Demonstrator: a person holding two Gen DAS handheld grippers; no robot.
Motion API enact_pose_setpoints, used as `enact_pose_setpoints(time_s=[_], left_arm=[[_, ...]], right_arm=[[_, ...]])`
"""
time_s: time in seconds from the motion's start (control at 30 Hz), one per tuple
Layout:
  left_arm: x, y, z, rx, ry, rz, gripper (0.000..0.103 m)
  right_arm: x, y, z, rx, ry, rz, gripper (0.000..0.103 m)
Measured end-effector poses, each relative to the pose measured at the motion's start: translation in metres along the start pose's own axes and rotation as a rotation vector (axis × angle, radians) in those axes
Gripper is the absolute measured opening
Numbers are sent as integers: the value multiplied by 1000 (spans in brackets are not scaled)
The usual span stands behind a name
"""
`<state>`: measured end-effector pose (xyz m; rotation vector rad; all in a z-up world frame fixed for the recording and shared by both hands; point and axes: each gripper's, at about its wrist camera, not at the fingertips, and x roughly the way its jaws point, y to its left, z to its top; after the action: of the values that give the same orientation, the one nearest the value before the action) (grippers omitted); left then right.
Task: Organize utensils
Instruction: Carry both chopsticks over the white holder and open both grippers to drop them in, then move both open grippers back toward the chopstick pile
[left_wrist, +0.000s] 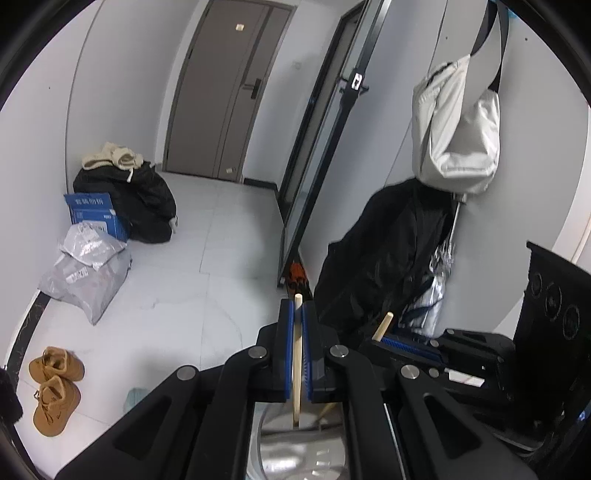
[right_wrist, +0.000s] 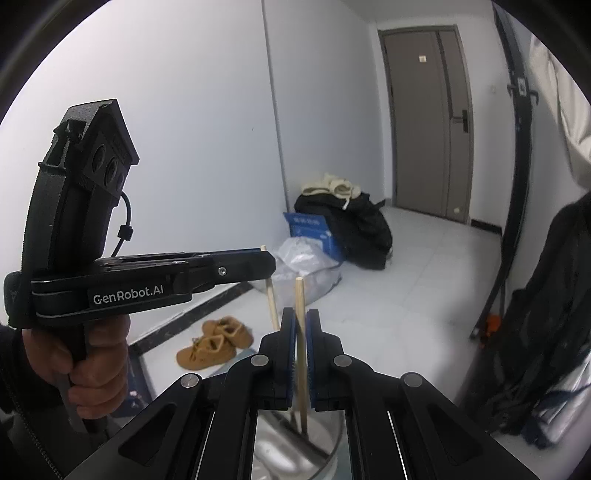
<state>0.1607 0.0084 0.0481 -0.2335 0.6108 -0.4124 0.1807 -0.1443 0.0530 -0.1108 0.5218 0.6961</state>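
My left gripper (left_wrist: 298, 314) is shut on a pale wooden chopstick (left_wrist: 296, 369). The stick stands upright between the blue pads (left_wrist: 289, 332), and its lower end reaches into a shiny metal cup (left_wrist: 295, 454) below. To the right, my right gripper (left_wrist: 384, 338) pinches a second chopstick (left_wrist: 383, 325) that leans. In the right wrist view, the right gripper (right_wrist: 301, 317) is shut on its chopstick (right_wrist: 301, 354) over the same metal cup (right_wrist: 328, 454). A hand (right_wrist: 92, 369) holds the left gripper (right_wrist: 267, 258) at the left, with its chopstick (right_wrist: 271, 302) hanging down.
On the tiled floor lie tan shoes (left_wrist: 55, 387), grey plastic bags (left_wrist: 85, 273), a blue box (left_wrist: 94, 214) and a black clothes pile (left_wrist: 144, 203). A grey door (left_wrist: 229, 92) stands at the back. On the right wall hang a black coat (left_wrist: 380, 258) and a white bag (left_wrist: 458, 125).
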Motion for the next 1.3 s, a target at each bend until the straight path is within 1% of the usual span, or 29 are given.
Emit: enact_pose_setpoints(time_s=[0.1, 0.17, 0.2, 0.27, 0.3, 0.33, 0.4, 0.47, 0.53, 0.57, 0.63, 0.67, 0.7, 0.73, 0.77, 0.8, 0.83, 0.87, 0.93, 1.07, 1.13, 1.2, 1.3], left_arm=[[2, 4, -12, -8, 47, -5, 2], [3, 10, -17, -40, 81, -3, 2], [3, 12, -18, -56, 88, 1, 6], [-1, 16, -17, -85, 94, 23, 19], [-4, 18, -17, -98, 91, 29, 30], [-8, 19, -17, -108, 81, 36, 37], [-17, 19, -17, -116, 62, 54, 40], [-25, 16, -16, -117, 57, 75, 44], [-34, 14, -16, -121, 45, 96, 48], [-39, 12, -16, -123, 36, 108, 50], [-49, 10, -18, -130, 15, 134, 56], [-53, 10, -20, -133, 6, 147, 61], [-56, 8, -21, -133, 4, 161, 64], [-60, 4, -22, -128, 6, 173, 64], [-64, 0, -23, -124, 1, 192, 64], [-67, -2, -25, -122, -6, 209, 64], [-71, -5, -26, -124, -13, 222, 65], [-74, -7, -28, -128, -16, 230, 67], [-81, -11, -31, -142, -20, 258, 76], [-95, -22, -40, -140, -49, 280, 79], [-100, -27, -46, -128, -54, 287, 80], [-103, -33, -51, -116, -54, 290, 85], [-108, -39, -60, -102, -63, 288, 91]], right_arm=[[4, 0, -5, 14, 21, 4, 5], [7, 0, -9, 29, 39, 23, 6], [7, -1, -9, 33, 45, 27, 8], [5, -2, -9, 43, 46, 27, 8], [5, -4, -9, 58, 48, 35, 8], [5, -4, -9, 70, 49, 36, 9], [2, -6, -9, 94, 42, 37, 9], [-5, -6, -10, 119, 30, 38, 14], [-15, -7, -10, 140, 13, 29, 31], [-19, -6, -11, 146, 6, 25, 33], [-30, -5, -12, 161, -15, 12, 41], [-36, -5, -13, 171, -25, 8, 44], [-40, -3, -13, 177, -32, 1, 50], [-48, -2, -14, 187, -47, -12, 55], [-54, 0, -15, 195, -60, -16, 57], [-58, 1, -15, 203, -70, -18, 61], [-65, 3, -17, 219, -81, -18, 64], [-69, 4, -17, 229, -85, -14, 64], [-80, 10, -20, 248, -95, -13, 66], [-103, 23, -32, 255, -128, -39, 73], [-111, 29, -37, 255, -135, -53, 78], [-120, 36, -45, 262, -148, -70, 82], [-131, 43, -56, 272, -165, -93, 84]])
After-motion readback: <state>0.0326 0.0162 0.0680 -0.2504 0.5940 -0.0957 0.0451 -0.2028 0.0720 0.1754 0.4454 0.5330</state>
